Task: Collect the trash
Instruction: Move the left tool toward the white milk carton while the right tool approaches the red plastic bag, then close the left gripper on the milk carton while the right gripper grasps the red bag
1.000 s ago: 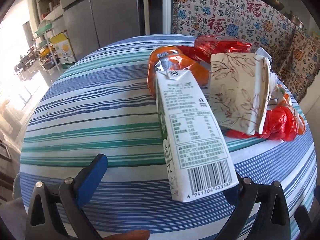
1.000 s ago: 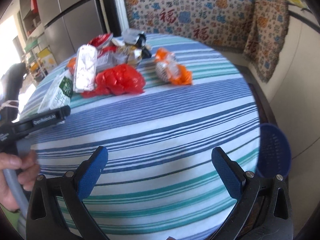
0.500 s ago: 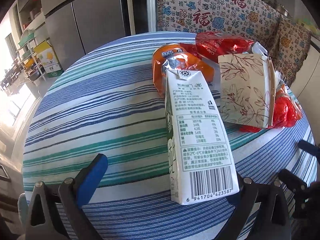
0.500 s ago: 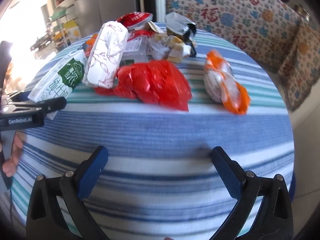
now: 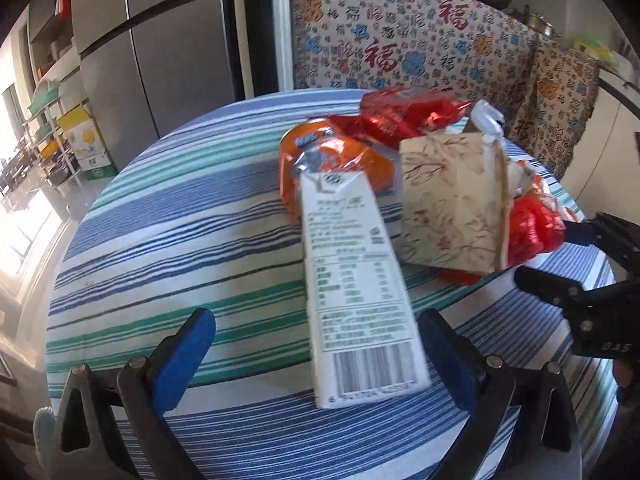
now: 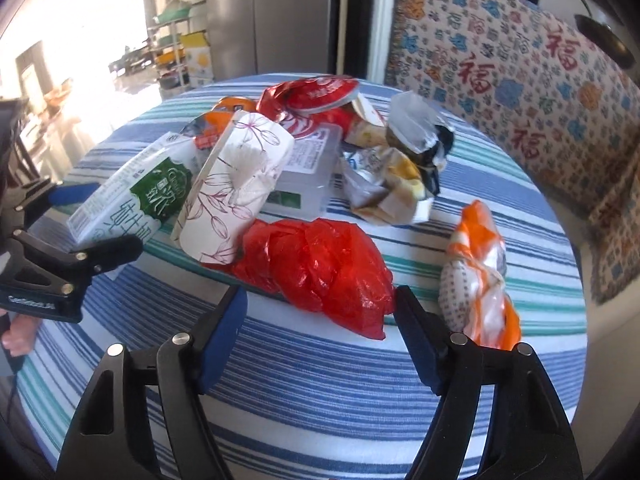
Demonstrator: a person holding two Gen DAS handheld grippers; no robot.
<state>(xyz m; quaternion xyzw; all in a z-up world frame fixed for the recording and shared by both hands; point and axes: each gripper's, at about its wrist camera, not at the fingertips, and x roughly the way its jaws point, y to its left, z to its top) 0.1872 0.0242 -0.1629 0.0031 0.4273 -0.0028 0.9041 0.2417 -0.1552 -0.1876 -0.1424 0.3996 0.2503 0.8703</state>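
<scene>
Left wrist view: we are holding the left gripper (image 5: pixel 316 356) wide open and empty, low over the striped tablecloth (image 5: pixel 180 232), and the milk carton (image 5: pixel 352 280) is lying flat with its barcode end reaching in between the two blue pads. We are judging that the carton is lined up lengthwise with the fingers so they can close on its narrow sides. Behind it, the rest of the trash is crowding together: a floral tissue pack (image 5: pixel 452 208) leaning on a red plastic bag (image 6: pixel 316 268), and an orange wrapper (image 6: pixel 480 272) lying apart to the right. We are keeping the right gripper (image 6: pixel 320 332) open and empty too, with the red bag sitting just ahead of its pads, near but not yet between them.
</scene>
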